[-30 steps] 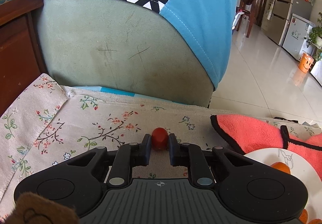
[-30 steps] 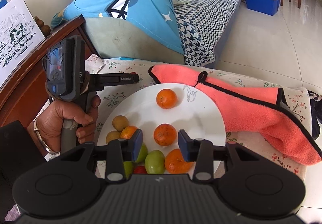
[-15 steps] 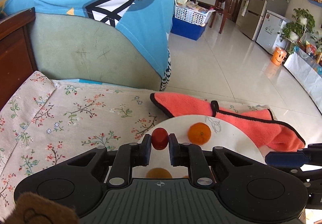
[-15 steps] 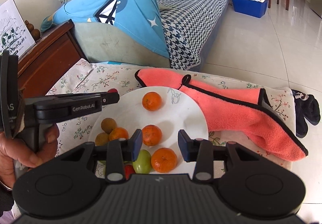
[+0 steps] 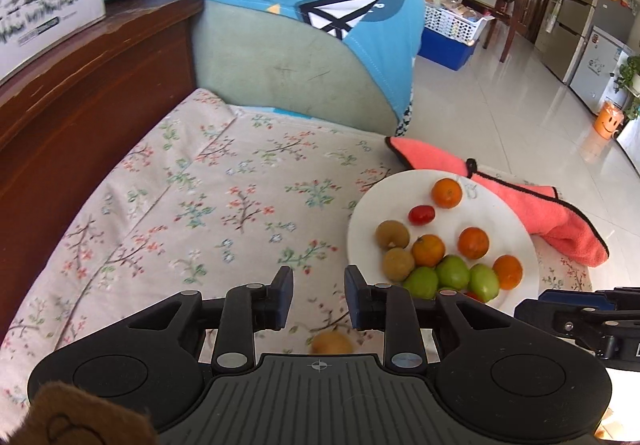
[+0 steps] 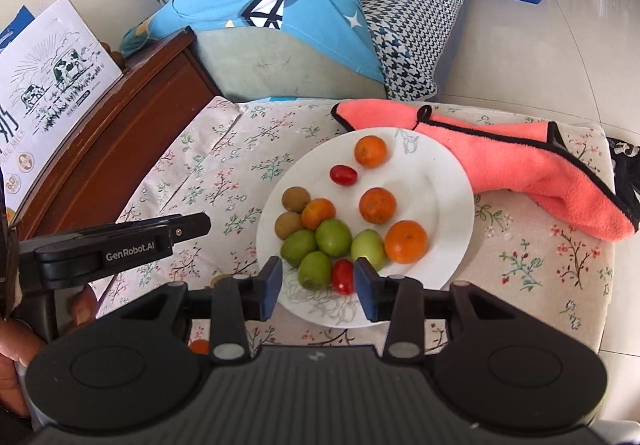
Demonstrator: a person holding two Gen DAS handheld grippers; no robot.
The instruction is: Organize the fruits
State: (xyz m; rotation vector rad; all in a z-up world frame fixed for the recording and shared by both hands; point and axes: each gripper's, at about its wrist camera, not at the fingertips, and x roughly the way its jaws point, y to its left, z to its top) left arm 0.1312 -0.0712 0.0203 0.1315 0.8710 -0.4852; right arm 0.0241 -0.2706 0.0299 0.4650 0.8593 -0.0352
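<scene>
Left wrist view: left gripper (image 5: pixel 318 293) is hovering with jaws spread, empty, over the floral cloth (image 5: pixel 208 213), a brown fruit (image 5: pixel 331 343) lying beneath. Right gripper (image 6: pixel 317 283) is likewise gaping above the white plate (image 6: pixel 440 181); beyond, a red tomato (image 6: pixel 343 175) is resting beside an orange (image 6: pixel 370 151).

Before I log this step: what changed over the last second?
The left gripper let go of the cherry tomato, now lying on the white plate, and drew back open. The right gripper stayed open over the plate's near edge.
</scene>
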